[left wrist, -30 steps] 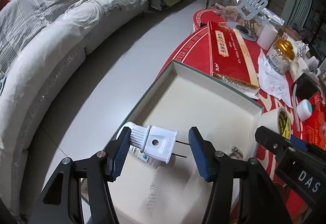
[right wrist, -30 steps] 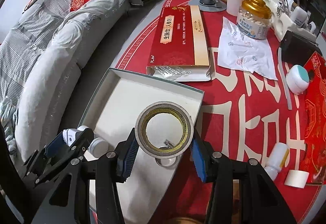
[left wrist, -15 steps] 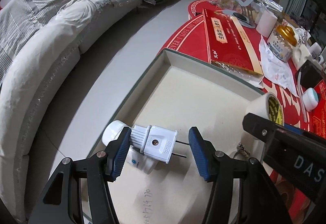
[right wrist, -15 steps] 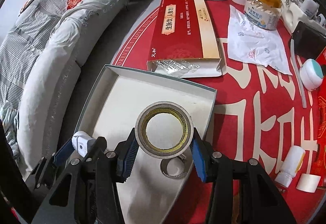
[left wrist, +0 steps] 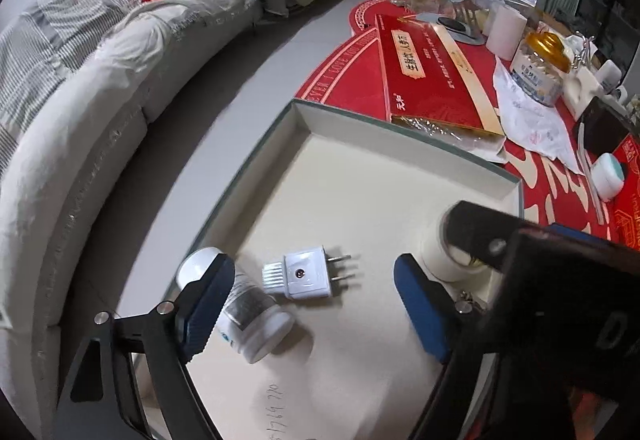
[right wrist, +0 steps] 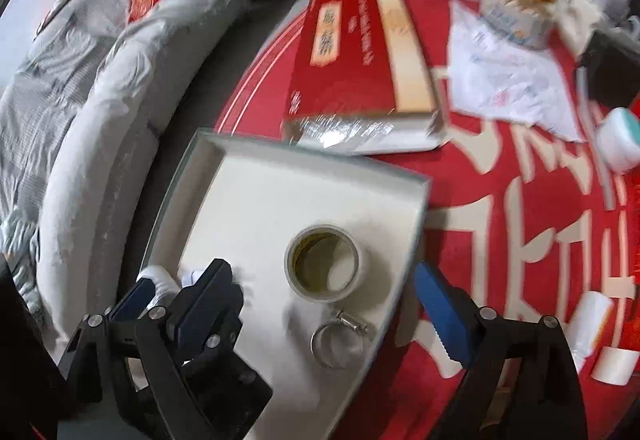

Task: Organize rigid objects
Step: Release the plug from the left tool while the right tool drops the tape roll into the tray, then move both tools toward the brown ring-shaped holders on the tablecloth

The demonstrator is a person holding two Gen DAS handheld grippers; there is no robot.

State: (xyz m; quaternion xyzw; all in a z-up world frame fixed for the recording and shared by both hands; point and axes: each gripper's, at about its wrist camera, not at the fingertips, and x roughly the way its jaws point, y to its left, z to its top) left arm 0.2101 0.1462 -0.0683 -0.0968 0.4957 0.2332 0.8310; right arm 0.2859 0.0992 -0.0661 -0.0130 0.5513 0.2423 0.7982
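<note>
White plug (left wrist: 306,276) now lies flat on the floor of the shallow box (left wrist: 404,137), prongs toward the right wrall side, no longer clamped. A second ago it sat pinched in the left gripper (left wrist: 316,304); those jaws have just been opening and now stand wide, pads clear of the plug, which lies between and beyond them. Its ribbed end touches or nearly touches the white bottle (left wrist: 248,316) lying on its side under the left finger.

Tape roll (right wrist: 323,263) likewise released: it rests on its flat face in the box, near the right wall, with the metal hose clamp (right wrist: 339,340) just beside it toward the camera. The right gripper (right wrist: 320,304) has just been opening too; jaws wide, nothing pressed, the roll sitting free ahead of them.

Judgement: two items deposited at once, box now holds four things (plug, bottle, roll, clamp). This pair of placements looks done; both hands are free for the next pick.

Outside the box, on the red tablecloth (right wrist: 500,240): small white bottle (right wrist: 592,320) and a small white roll (right wrist: 616,364) at right, round teal-rimmed container (right wrist: 618,143), crumpled paper (right wrist: 516,87), gold-lidded jar (right wrist: 516,3), long red carton (right wrist: 356,51) touching the box's far wall.

Obstruction: the two grippers crowd each other over the box; the right view is motion-blurred.
</note>
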